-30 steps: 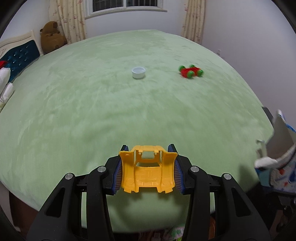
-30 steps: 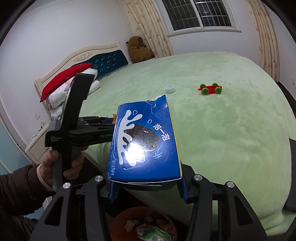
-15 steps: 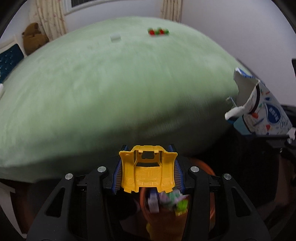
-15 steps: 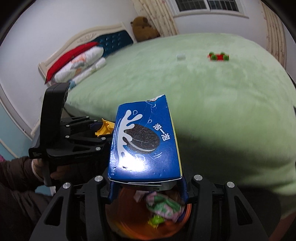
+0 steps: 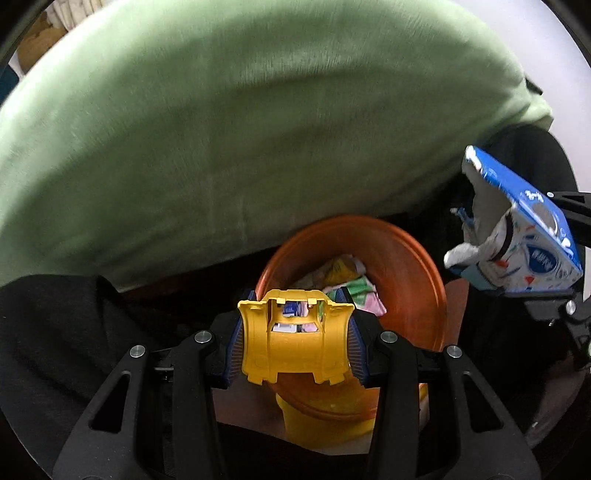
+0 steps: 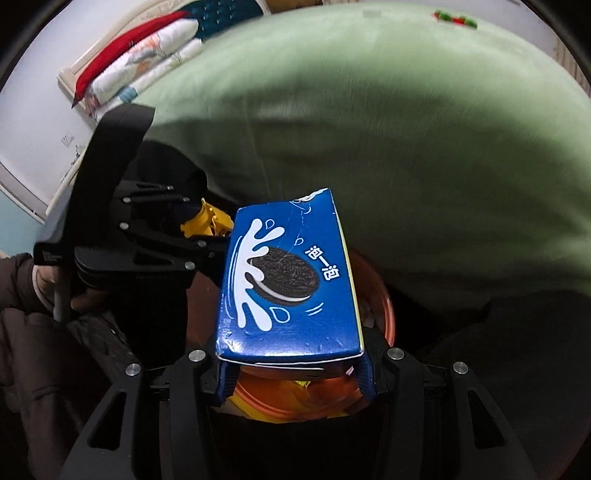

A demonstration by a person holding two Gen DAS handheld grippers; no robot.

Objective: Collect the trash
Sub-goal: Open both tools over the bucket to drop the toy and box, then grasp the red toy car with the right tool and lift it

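The yellow plastic piece (image 5: 293, 339) sits clamped between the left tongs (image 5: 294, 341), held just above the near rim of the orange bin (image 5: 410, 266), which stands on the floor beside the bed (image 5: 221, 129). The bin already holds crumpled wrappers (image 5: 351, 286), so this looks like the drop-off stage: the piece is poised over the opening, apparently so that loosening the grip lets it fall inside rather than onto the floor.

At about 3 o'clock from the bin in the left wrist view, the blue cookie box (image 5: 524, 236) hangs with its torn end open. In the right wrist view that cookie box (image 6: 288, 280) is pinched at its near end by the right tongs (image 6: 295, 369), lying flat above the bin (image 6: 384, 306), likely awaiting release too. The left tongs (image 6: 207, 229) appear at 10 o'clock of the box, close beside it, so the two loads may crowd one another over the opening.

Far out on the bed, at 1 o'clock, a red and green toy (image 6: 456, 19) lies uncollected.
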